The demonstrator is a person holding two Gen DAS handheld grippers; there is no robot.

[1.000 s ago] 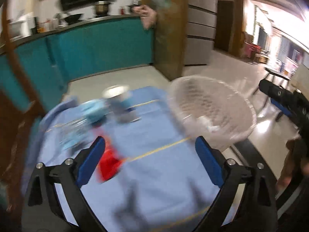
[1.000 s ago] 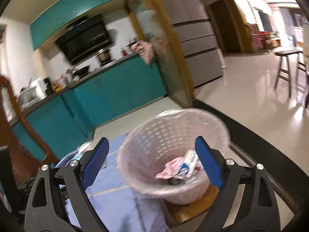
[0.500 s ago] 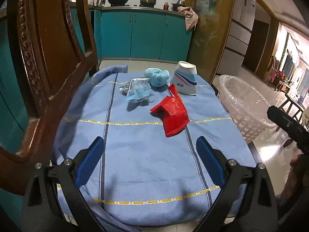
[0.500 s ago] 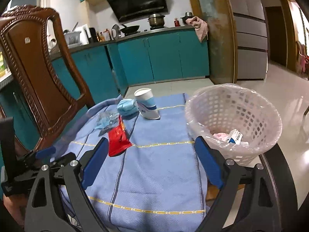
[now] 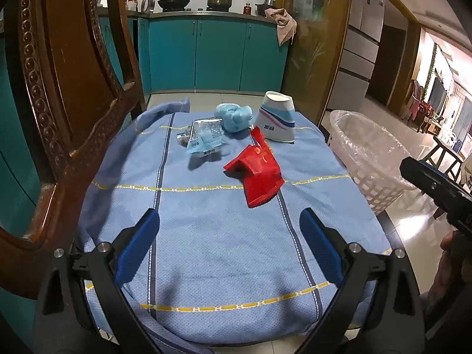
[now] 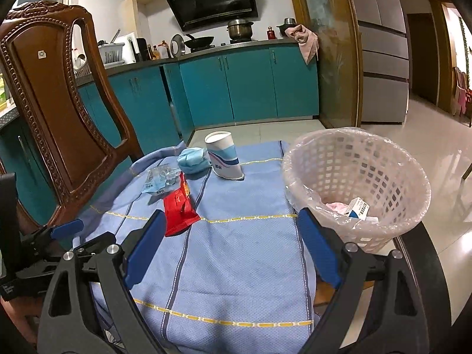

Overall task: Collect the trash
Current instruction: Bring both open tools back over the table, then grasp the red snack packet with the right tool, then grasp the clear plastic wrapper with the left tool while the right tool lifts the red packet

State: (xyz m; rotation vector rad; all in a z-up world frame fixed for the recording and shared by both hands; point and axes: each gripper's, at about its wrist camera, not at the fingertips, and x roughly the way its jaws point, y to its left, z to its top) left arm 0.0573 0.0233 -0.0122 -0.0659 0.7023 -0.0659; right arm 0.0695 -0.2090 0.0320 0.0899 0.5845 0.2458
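Observation:
On the blue cloth lie a red wrapper (image 5: pixel 258 174) (image 6: pixel 178 209), a clear blue-printed packet (image 5: pixel 203 138) (image 6: pixel 157 181), a crumpled light-blue mask (image 5: pixel 233 116) (image 6: pixel 191 159) and a tipped paper cup (image 5: pixel 277 121) (image 6: pixel 224 159). A white lined basket (image 6: pixel 354 183) (image 5: pixel 365 159) stands at the table's right edge with a small box and pink scrap inside. My left gripper (image 5: pixel 230 236) is open, empty, well short of the red wrapper. My right gripper (image 6: pixel 230 236) is open and empty too, between wrapper and basket.
A carved wooden chair (image 5: pixel 59 88) (image 6: pixel 59 103) stands close on the left of the table (image 5: pixel 206 250). Teal kitchen cabinets (image 6: pixel 236 88) line the far wall. The right gripper's body (image 5: pixel 436 185) shows at the right edge of the left wrist view.
Both views swung from the basket leftward onto the cloth and trash over the first half second, then held still. Both grippers stayed open.

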